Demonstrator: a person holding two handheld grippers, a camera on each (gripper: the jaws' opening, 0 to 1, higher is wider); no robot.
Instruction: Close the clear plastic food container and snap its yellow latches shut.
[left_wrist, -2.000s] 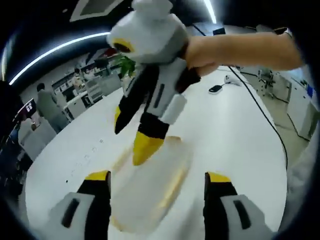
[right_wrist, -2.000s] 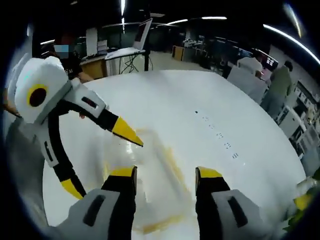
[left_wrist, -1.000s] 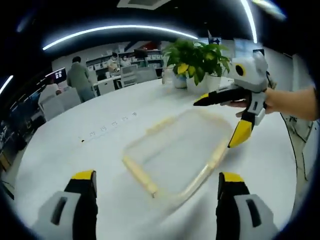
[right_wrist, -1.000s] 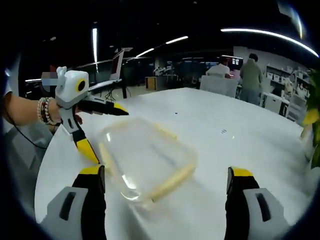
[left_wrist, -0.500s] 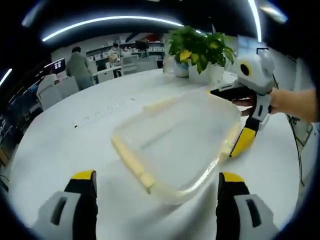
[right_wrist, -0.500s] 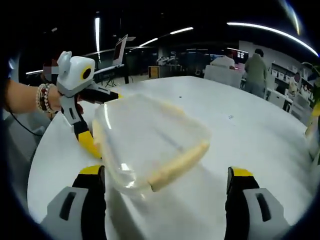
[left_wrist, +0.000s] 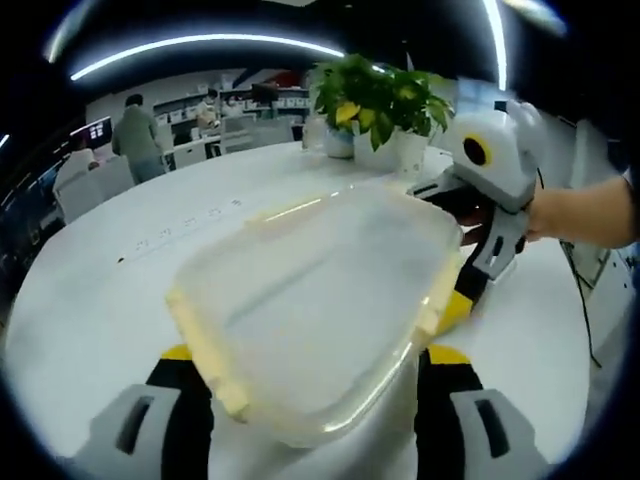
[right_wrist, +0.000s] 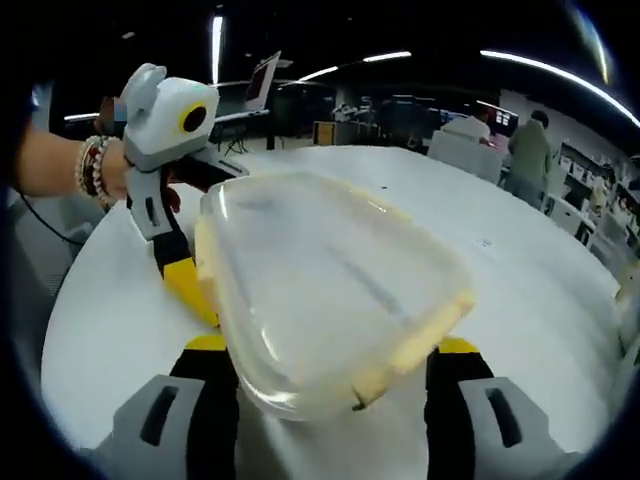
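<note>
Clear plastic, rounded-rectangular, with pale yellow latches along its edges, the food container (left_wrist: 320, 310) sits close to both cameras above the white oval table (left_wrist: 90, 300), tilted, its near edge between the jaws of each view; whether it rests on the table cannot be told. In the left gripper view the left gripper (left_wrist: 310, 425), grey with black-and-yellow jaws, has its jaws spread wide on either side of the container's near edge, apart from it. The right gripper (left_wrist: 470, 250) shows at the container's far right edge, one yellow-tipped jaw beside the rim and the other behind it; a hand (left_wrist: 505, 225) holds it.

In the right gripper view the right gripper (right_wrist: 330, 400) likewise straddles the container (right_wrist: 330, 290) with jaws parted. The left gripper (right_wrist: 185, 240) meets the container's left rim. Potted green plants (left_wrist: 375, 105) stand on the table beyond.
</note>
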